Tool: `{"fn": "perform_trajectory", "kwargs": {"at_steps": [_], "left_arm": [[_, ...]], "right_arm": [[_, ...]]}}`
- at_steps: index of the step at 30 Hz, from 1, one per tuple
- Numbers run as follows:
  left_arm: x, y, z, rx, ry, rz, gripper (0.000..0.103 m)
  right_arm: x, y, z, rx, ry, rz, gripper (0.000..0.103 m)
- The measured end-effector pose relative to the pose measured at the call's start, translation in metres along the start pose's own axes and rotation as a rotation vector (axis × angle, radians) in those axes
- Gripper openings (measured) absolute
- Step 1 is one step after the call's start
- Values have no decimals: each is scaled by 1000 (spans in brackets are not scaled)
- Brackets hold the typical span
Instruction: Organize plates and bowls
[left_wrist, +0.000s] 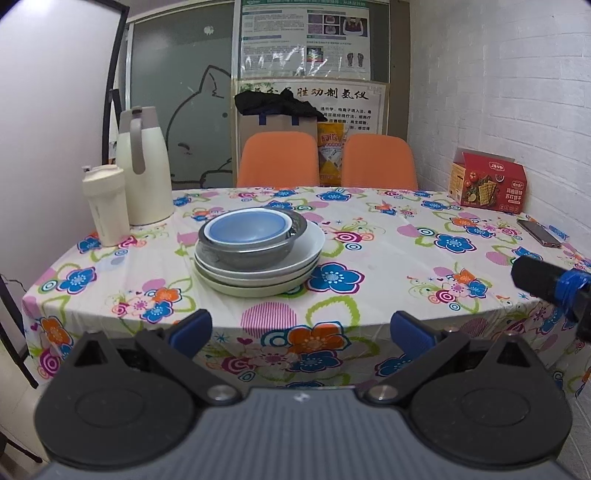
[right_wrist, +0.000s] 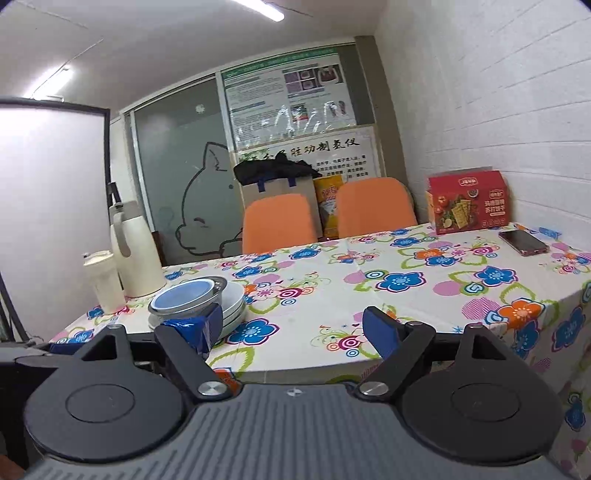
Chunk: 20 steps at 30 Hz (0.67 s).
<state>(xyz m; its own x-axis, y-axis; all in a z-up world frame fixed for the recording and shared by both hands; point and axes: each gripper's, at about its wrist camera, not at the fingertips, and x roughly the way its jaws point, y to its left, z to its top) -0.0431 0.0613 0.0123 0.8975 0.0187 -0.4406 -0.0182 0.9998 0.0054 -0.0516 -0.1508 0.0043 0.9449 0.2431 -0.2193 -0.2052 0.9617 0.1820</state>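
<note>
A stack of dishes stands on the floral tablecloth: white plates (left_wrist: 295, 258) at the bottom, a steel bowl (left_wrist: 255, 254) on them, and a blue bowl (left_wrist: 247, 229) nested inside it. From the right wrist view the same stack (right_wrist: 199, 299) sits at the table's left. My left gripper (left_wrist: 301, 332) hangs open before the table's front edge, short of the stack, with nothing between its fingers. My right gripper (right_wrist: 293, 328) is open and empty too, to the right of the stack; one of its fingers (left_wrist: 546, 280) shows at the right edge of the left wrist view.
A cream thermos jug (left_wrist: 144, 166) and a cream tumbler (left_wrist: 105, 205) stand at the table's left. A red cracker box (left_wrist: 487, 184) and a phone (left_wrist: 538, 232) lie at the far right near the brick wall. Two orange chairs (left_wrist: 277, 158) stand behind the table.
</note>
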Motion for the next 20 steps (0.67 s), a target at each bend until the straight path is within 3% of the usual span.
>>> {"fn": "perform_trajectory", "kwargs": {"at_steps": [20], "left_arm": [[-1,-5,-3,45,-26,31,102]], "right_arm": [[11,-2,-11,8,77,0,71]]}}
